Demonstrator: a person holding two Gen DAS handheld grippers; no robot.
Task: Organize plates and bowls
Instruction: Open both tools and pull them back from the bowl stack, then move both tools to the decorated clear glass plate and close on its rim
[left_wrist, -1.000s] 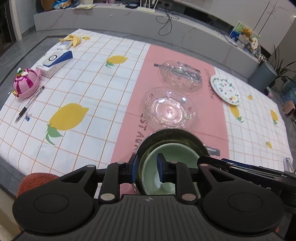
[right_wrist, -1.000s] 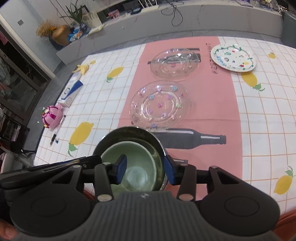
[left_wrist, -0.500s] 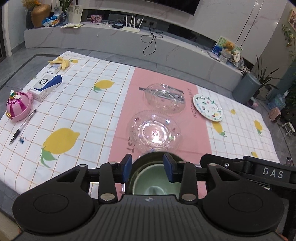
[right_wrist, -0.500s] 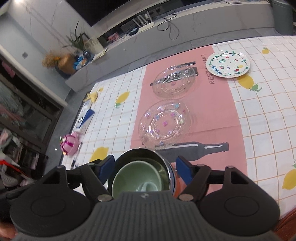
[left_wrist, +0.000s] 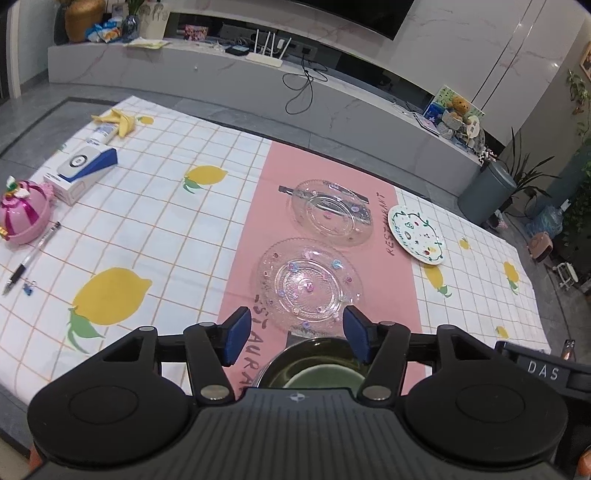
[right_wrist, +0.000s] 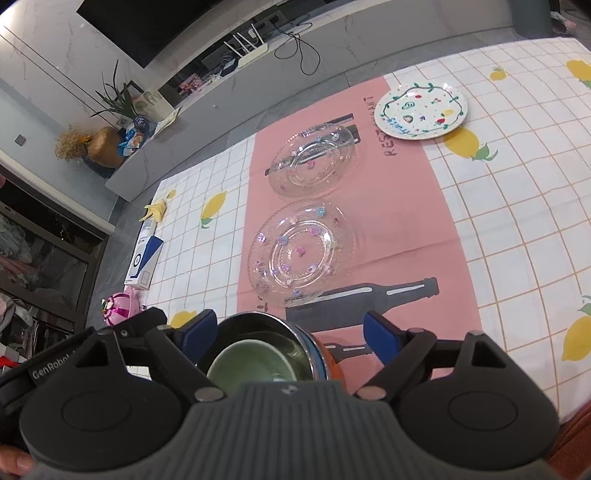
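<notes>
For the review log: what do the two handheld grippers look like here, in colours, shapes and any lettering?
Both match: a ribbed dark grey body, two round black discs at the sides, black angled linkages with silver pivot pins, and fingers tipped with blue pads. The left gripper appears in the right wrist view with "GenRobot" lettering; the right gripper appears in the left wrist view marked "DAS".

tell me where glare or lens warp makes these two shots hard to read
Left wrist view: fisheye bends the cabinet edge, and room light glints on the near glass plate, blurring its pattern. Right wrist view: the tablecloth grid curves toward the edges, and reflections inside the steel bowl muddy the green bowl's outline.
</notes>
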